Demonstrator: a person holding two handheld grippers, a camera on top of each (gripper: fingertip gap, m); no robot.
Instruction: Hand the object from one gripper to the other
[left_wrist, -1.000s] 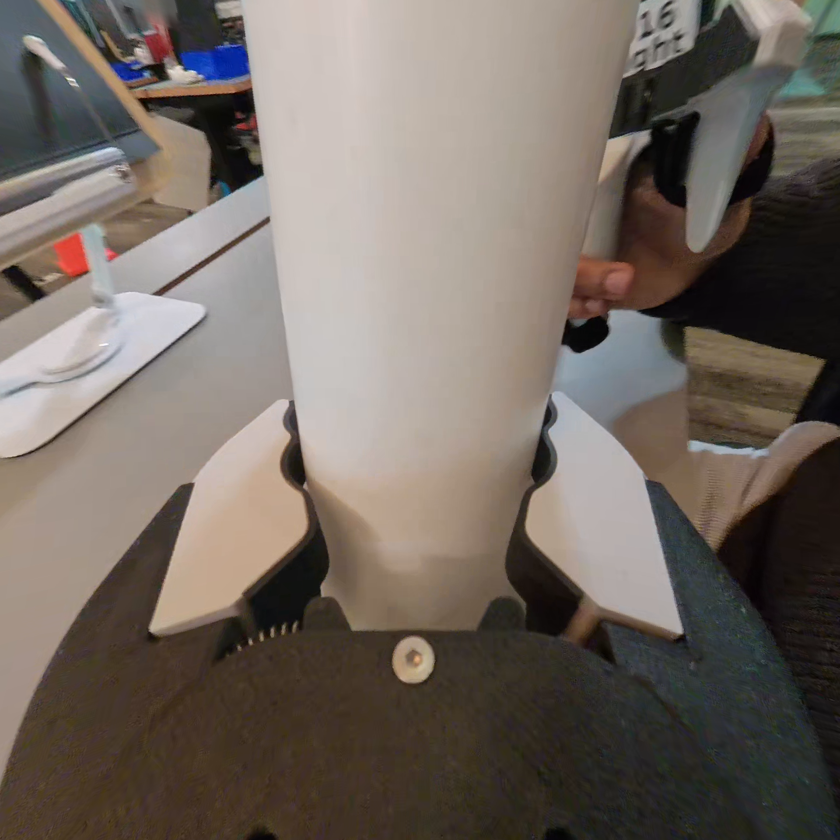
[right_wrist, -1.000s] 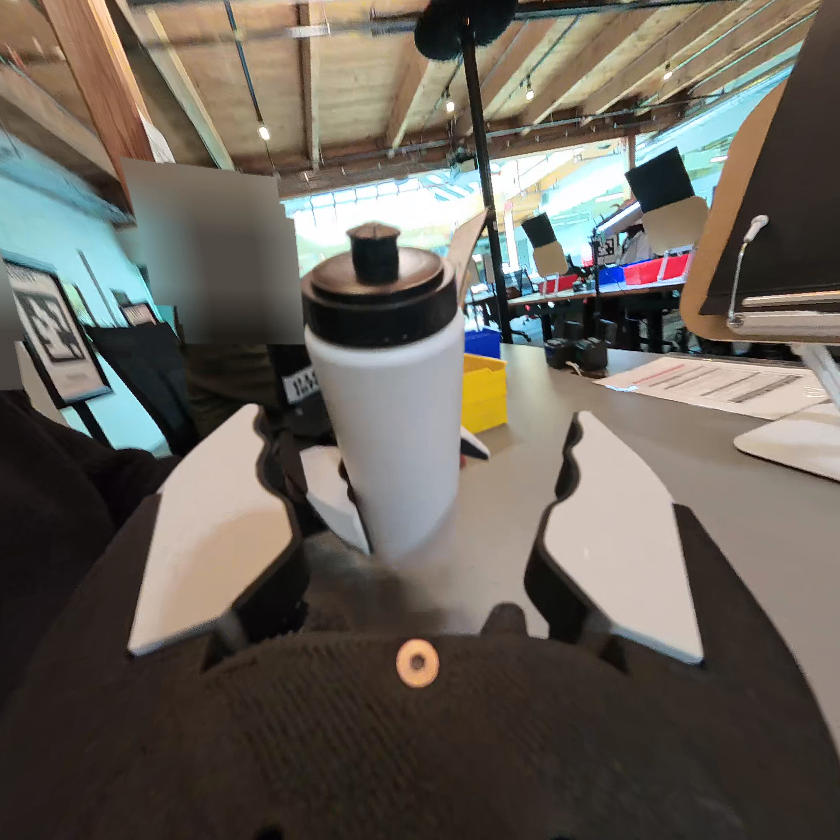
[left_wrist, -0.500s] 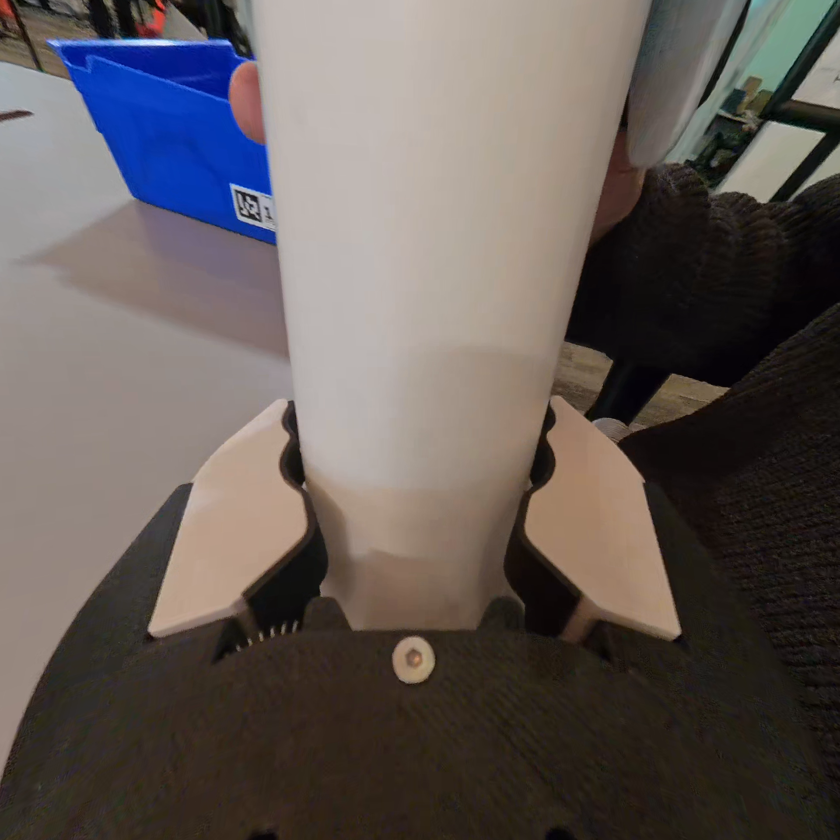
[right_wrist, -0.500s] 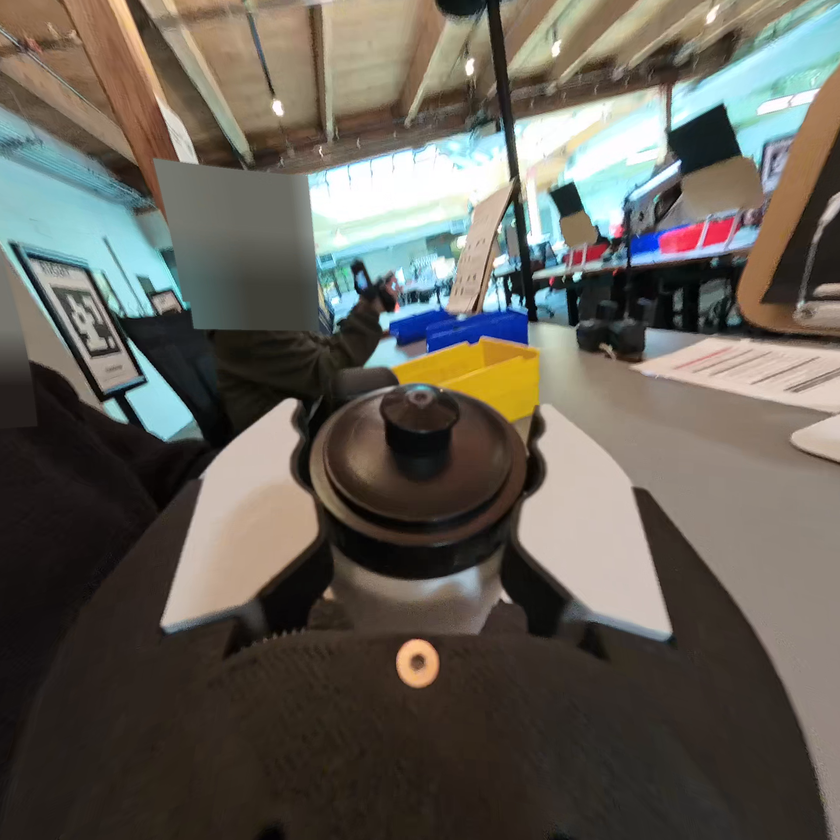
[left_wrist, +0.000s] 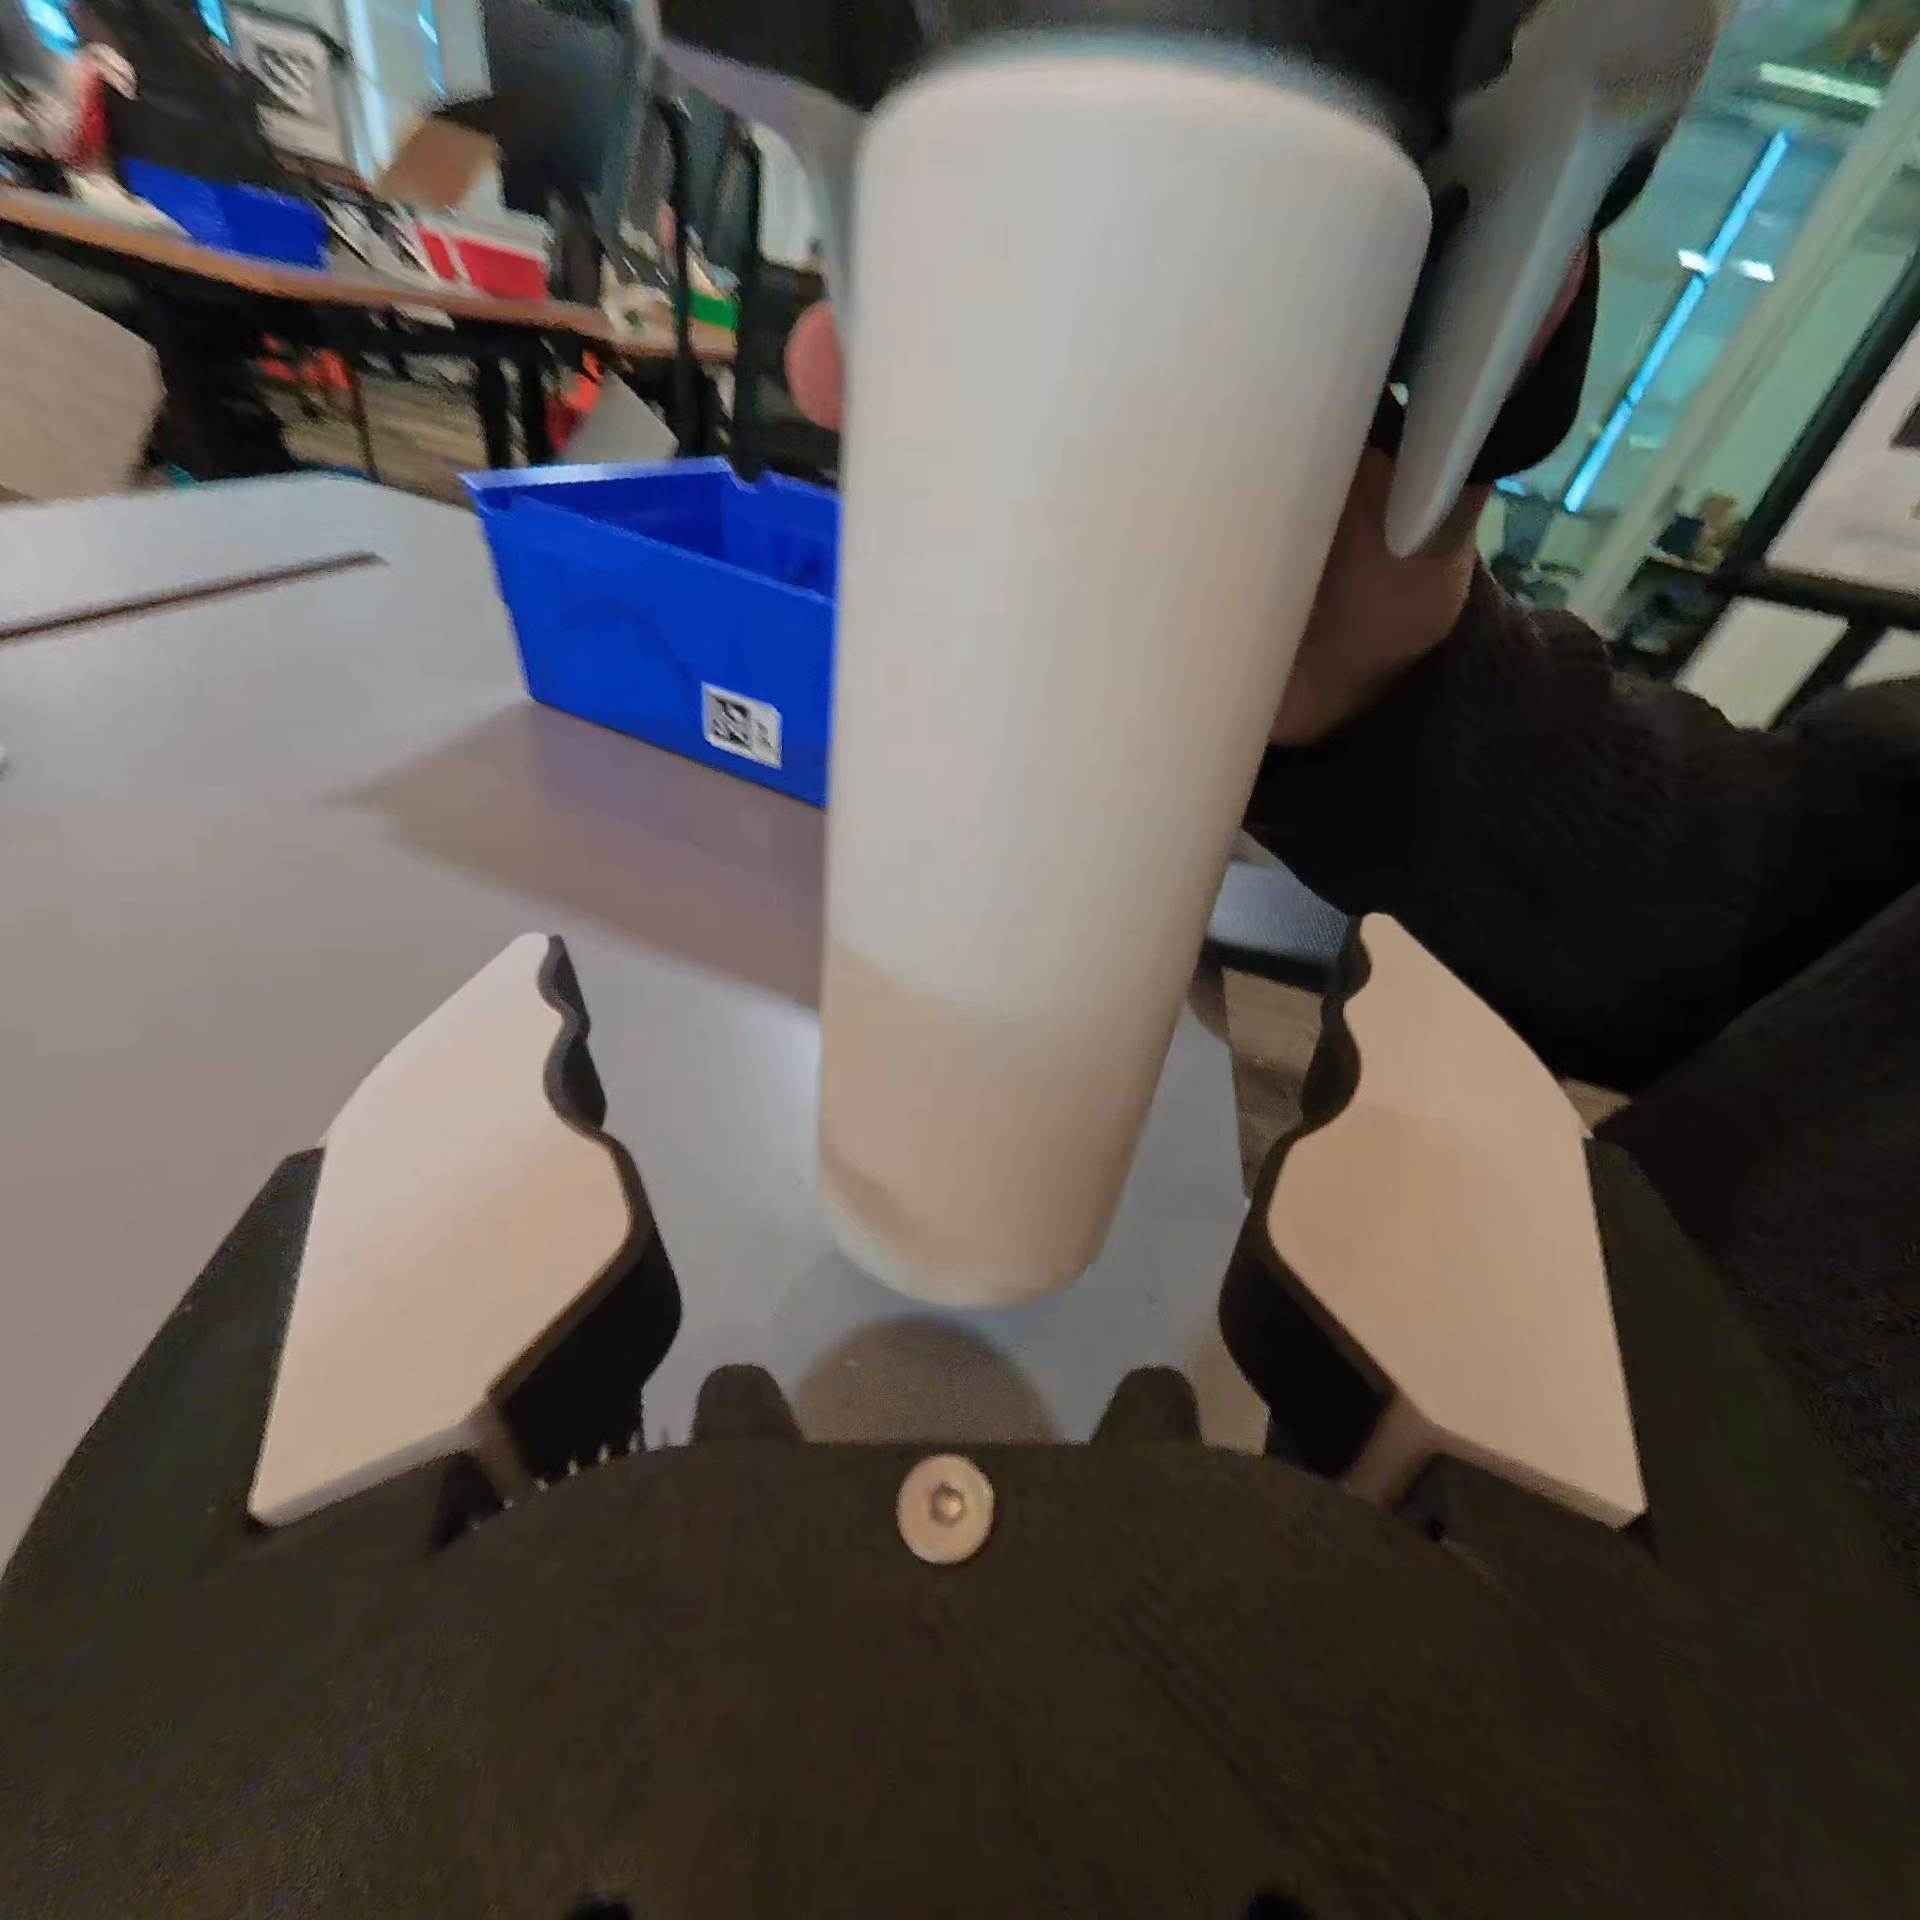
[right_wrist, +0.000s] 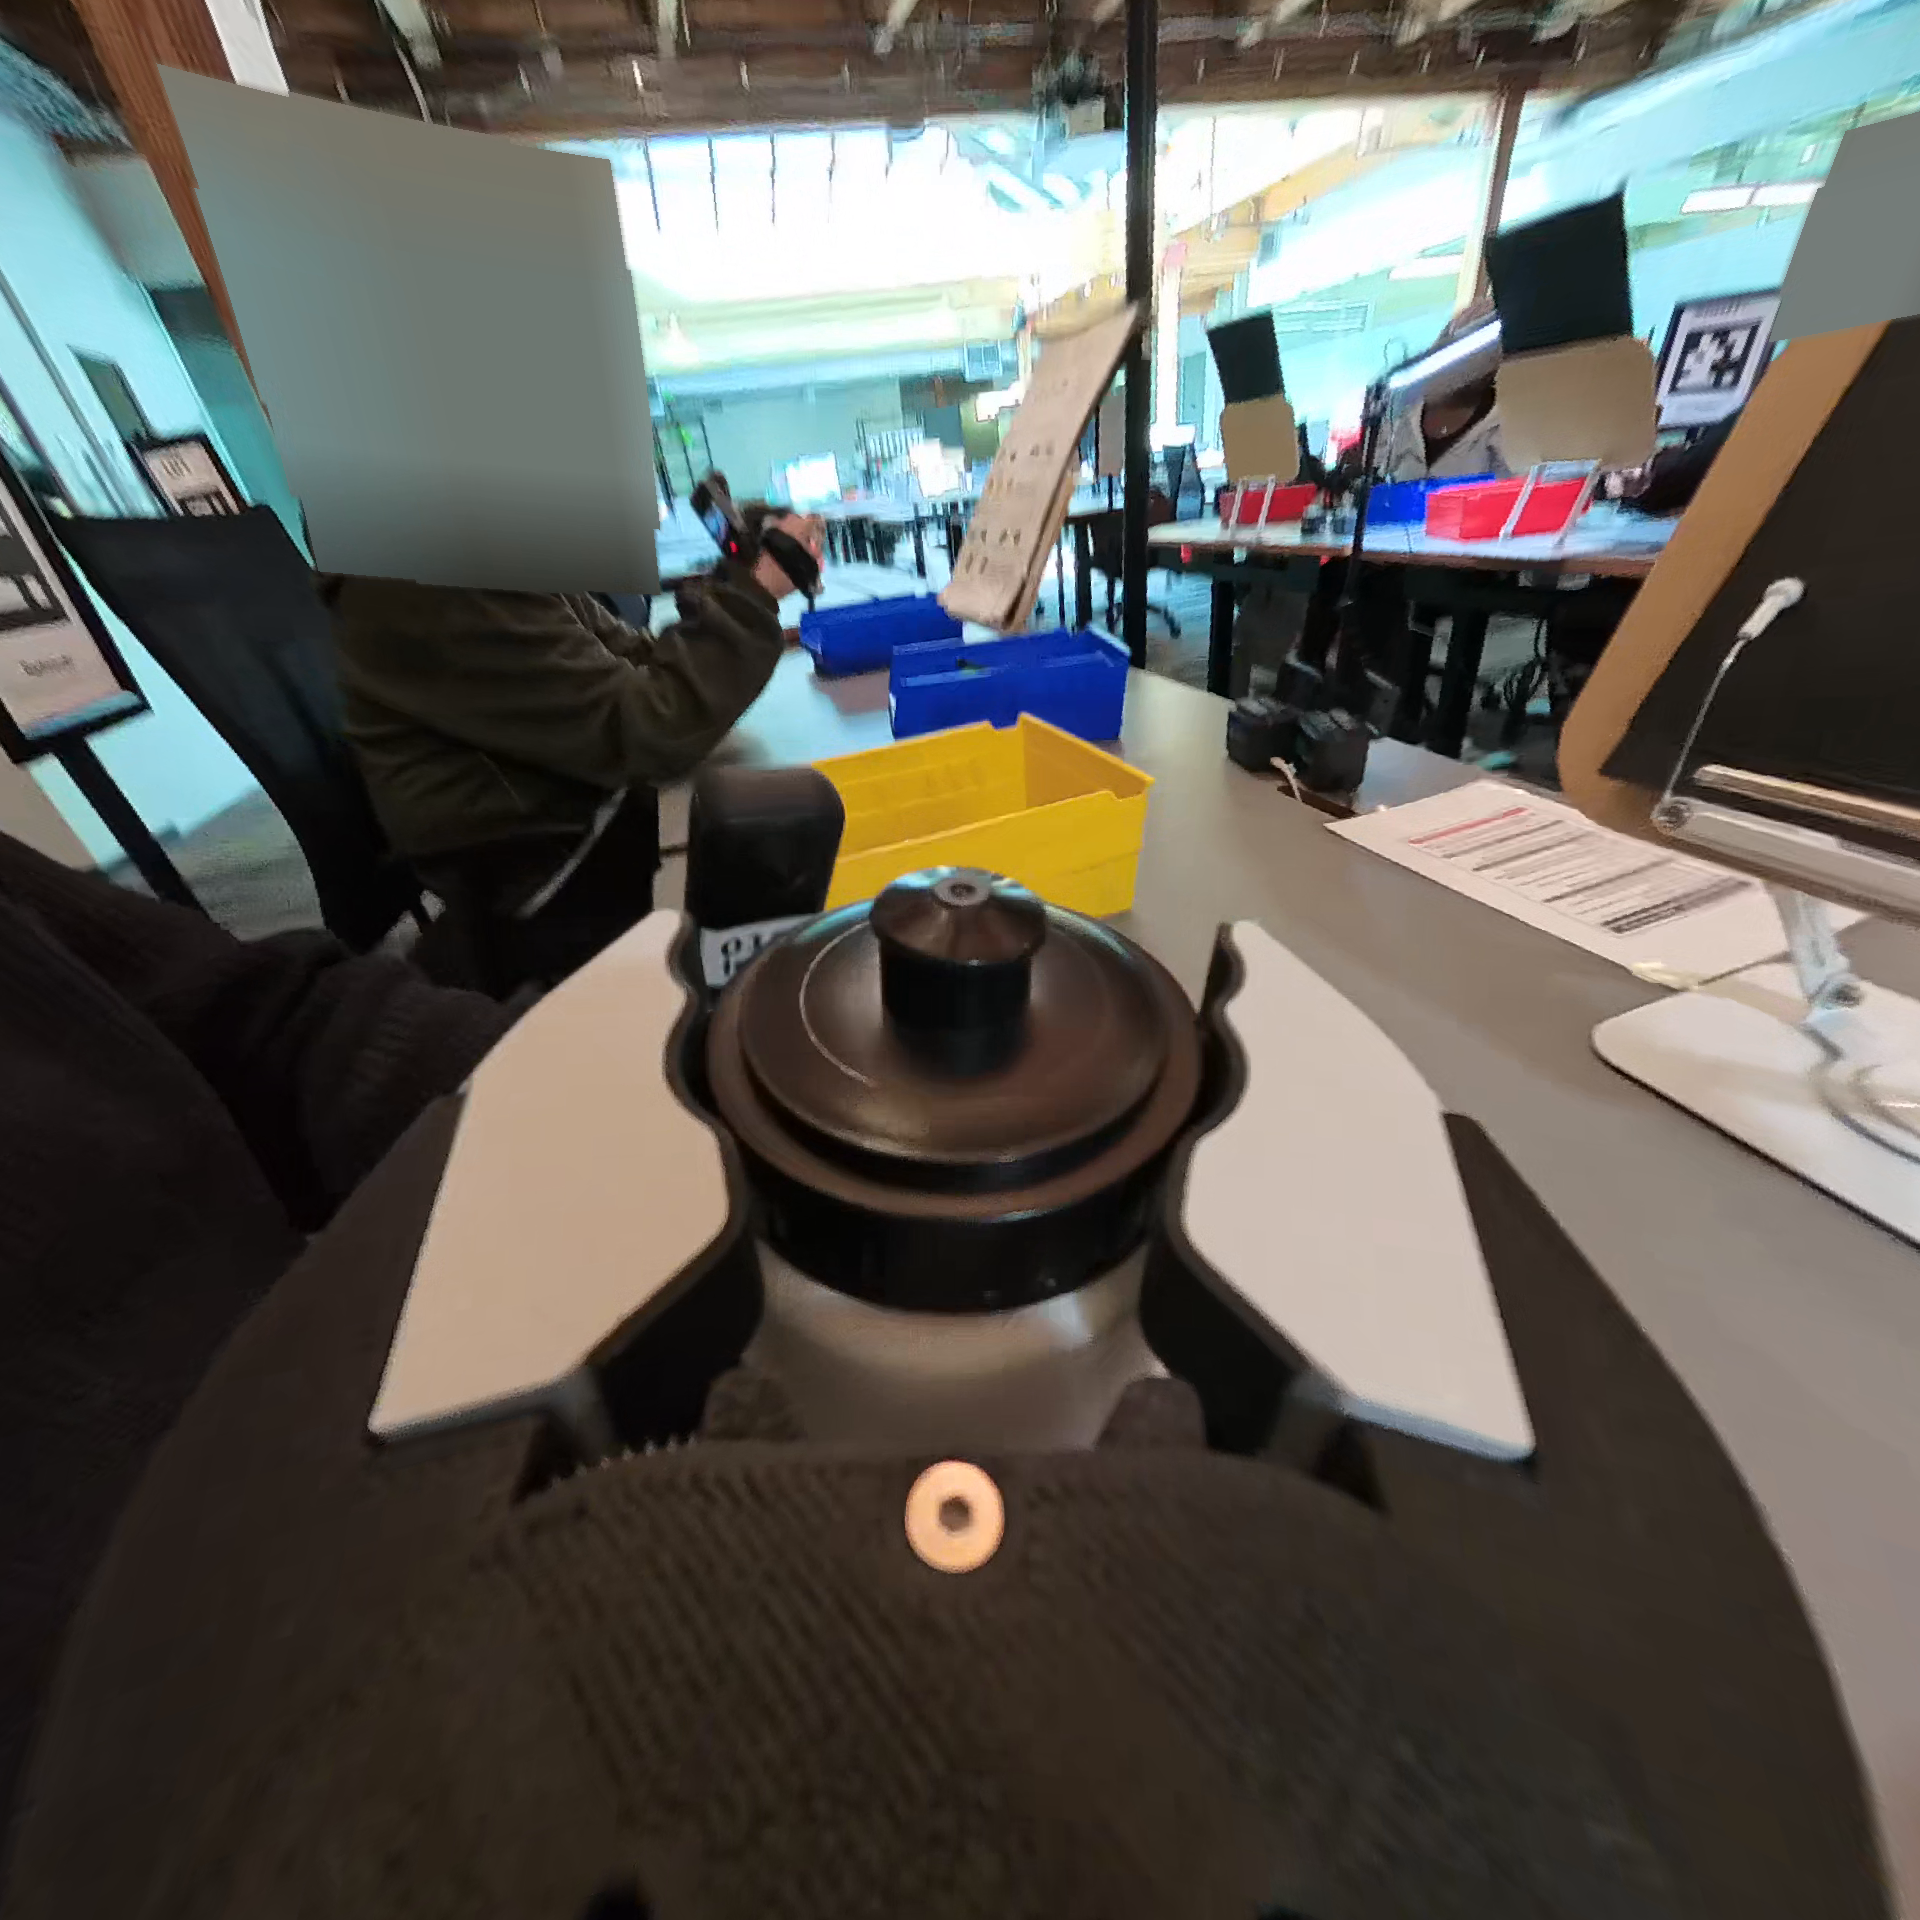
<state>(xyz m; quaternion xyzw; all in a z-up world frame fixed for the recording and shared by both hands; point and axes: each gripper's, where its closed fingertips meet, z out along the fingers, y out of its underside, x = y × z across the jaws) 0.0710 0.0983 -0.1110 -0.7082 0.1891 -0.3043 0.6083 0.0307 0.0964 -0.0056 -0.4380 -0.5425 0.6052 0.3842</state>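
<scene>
Left wrist view: your left gripper (left_wrist: 951, 1049) is spread wide, both white fingers (left_wrist: 457, 1226) well clear of the white bottle (left_wrist: 1060, 675). The bottle's base hangs between the fingertips w/o touching either, just above the grey table (left_wrist: 208, 831). The bottle tilts, top leaning to the right side of the view. Up top, your right gripper (left_wrist: 1496, 260) clamps the cap end; one white finger runs down the bottle's right side, and your hand (left_wrist: 1351, 623) in a dark knit sleeve sits behind it. A fingertip shows at the bottle's left edge. A blue bin (left_wrist: 665, 613) w/ a square code sticker sits on the table behind the bottle.

Right wrist view: your right gripper (right_wrist: 951, 997) is closed on the bottle's neck, pads pressing just under the black cap (right_wrist: 951, 1060), nozzle pointing away from the cam. The bottle (right_wrist: 935, 1351) shows only as a pale strip below the cap. A yellow bin (right_wrist: 997, 821) sits on the table (right_wrist: 1507, 1091) beyond, two blue bins farther back; a printed sheet (right_wrist: 1558, 862) lies to the right, near a white stand base (right_wrist: 1766, 1081).
</scene>
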